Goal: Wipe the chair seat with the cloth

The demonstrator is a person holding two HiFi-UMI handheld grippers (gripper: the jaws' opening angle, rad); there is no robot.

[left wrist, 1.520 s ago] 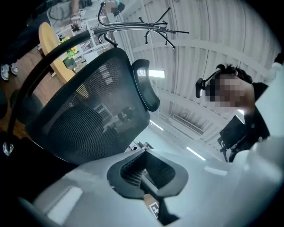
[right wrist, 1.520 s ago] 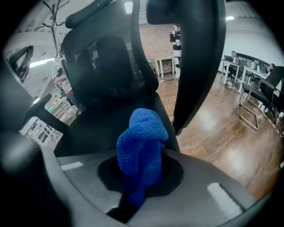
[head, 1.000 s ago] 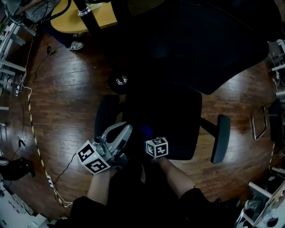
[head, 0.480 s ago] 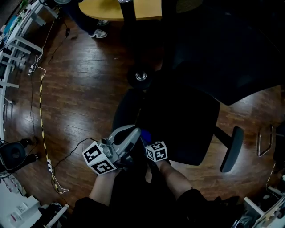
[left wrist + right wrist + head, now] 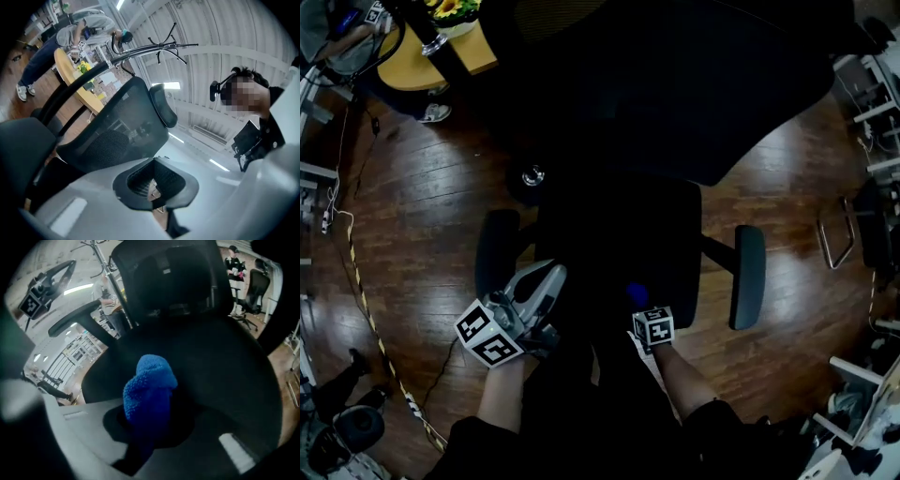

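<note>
The black chair seat (image 5: 619, 230) fills the middle of the head view, and in the right gripper view the seat (image 5: 215, 357) spreads out ahead of the jaws. My right gripper (image 5: 639, 306) is over the seat's front edge, right of centre, shut on a bunched blue cloth (image 5: 636, 293). The cloth (image 5: 149, 385) sticks up out of the right gripper (image 5: 146, 425) and rests on the seat. My left gripper (image 5: 549, 277) hangs by the seat's front left corner. The left gripper (image 5: 153, 162) points up at the chair back, jaws together and holding nothing.
The chair's backrest (image 5: 675, 84) rises at the far side, with armrests at the left (image 5: 492, 253) and right (image 5: 748, 277). Around it is wooden floor with a cable (image 5: 366, 309), a yellow table (image 5: 417, 61) at top left and a metal frame (image 5: 834, 244) at the right. A person wearing a headset (image 5: 262, 112) shows in the left gripper view.
My right gripper has carried the blue cloth to the right along the seat's front part. The left gripper stays by the front left corner. My head view has swung.
</note>
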